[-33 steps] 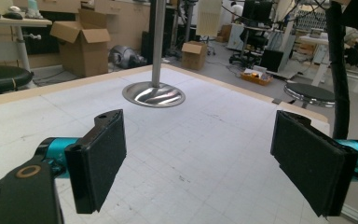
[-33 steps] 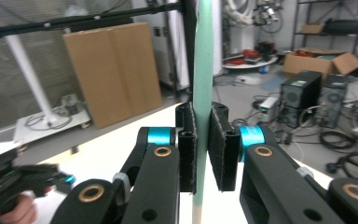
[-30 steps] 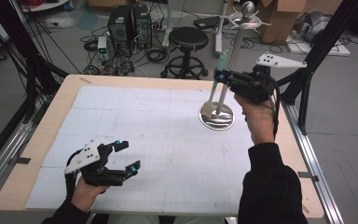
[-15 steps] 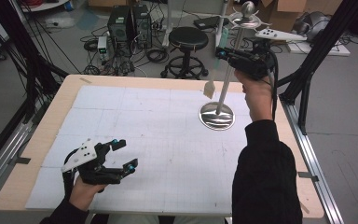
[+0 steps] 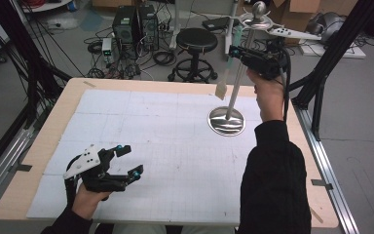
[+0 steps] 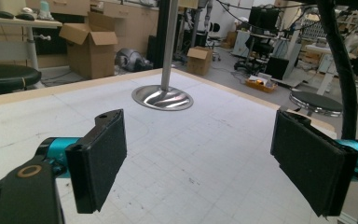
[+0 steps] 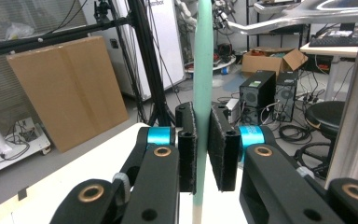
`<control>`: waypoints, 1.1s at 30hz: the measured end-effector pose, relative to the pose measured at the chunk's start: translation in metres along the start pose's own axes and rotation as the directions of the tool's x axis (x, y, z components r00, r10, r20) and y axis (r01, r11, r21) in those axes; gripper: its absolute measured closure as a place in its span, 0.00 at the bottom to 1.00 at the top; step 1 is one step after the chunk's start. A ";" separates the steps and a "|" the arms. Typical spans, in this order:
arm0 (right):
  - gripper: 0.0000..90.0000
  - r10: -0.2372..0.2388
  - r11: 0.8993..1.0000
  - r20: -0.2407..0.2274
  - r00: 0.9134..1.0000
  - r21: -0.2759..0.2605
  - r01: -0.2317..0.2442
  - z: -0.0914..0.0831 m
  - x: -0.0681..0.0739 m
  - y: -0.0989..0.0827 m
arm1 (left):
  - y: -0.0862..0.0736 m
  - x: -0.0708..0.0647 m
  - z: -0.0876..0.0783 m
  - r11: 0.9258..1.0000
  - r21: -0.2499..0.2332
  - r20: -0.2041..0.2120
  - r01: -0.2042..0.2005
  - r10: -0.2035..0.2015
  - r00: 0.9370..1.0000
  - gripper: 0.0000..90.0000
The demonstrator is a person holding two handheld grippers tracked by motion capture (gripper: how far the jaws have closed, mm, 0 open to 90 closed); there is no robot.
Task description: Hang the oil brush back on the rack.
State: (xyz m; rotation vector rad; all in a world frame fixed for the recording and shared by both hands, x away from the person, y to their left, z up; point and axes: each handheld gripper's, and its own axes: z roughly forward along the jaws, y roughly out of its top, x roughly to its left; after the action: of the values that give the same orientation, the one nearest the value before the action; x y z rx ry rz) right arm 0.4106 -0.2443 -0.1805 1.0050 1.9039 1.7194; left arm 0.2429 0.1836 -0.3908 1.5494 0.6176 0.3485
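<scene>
My right gripper (image 5: 234, 51) is shut on the pale green handle (image 7: 202, 56) of a long utensil, held high beside the metal stand's pole (image 5: 236, 83). The utensil hangs nearly upright, and its beige head (image 5: 220, 91) dangles above the table to the left of the stand's round base (image 5: 227, 121). In the right gripper view the pads (image 7: 188, 149) press the handle from both sides. My left gripper (image 5: 130, 160) rests low at the table's front left, open and empty. In the left gripper view it (image 6: 214, 163) faces the stand's base (image 6: 162, 98).
The stand has a ball top (image 5: 259, 7) and curved arms (image 5: 292, 33) near my right hand. A white gridded mat (image 5: 165, 146) covers the wooden table. Behind the far edge are a black stool (image 5: 196, 41), computer towers (image 5: 134, 22) and cables.
My right gripper has risen and moved toward the stand's top with the utensil, lifting its head from near the base. The left gripper has stayed put.
</scene>
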 end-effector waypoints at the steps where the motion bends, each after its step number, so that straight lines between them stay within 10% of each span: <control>1: 0.91 0.003 1.000 -0.004 1.000 0.003 -0.003 0.001 0.000 0.000 | 0.000 0.000 0.000 1.000 0.001 -0.001 0.000 0.000 1.000 0.21; 33: 0.91 0.067 0.997 0.063 0.996 0.030 -0.069 0.005 -0.009 0.001 | -0.001 0.001 0.001 1.000 0.003 0.009 0.002 -0.002 1.000 0.21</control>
State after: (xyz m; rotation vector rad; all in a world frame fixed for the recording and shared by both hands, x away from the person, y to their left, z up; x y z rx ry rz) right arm 0.4203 -0.2472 -0.1824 1.1335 1.8845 1.6796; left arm 0.2439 0.1832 -0.3915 1.5521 0.6123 0.3394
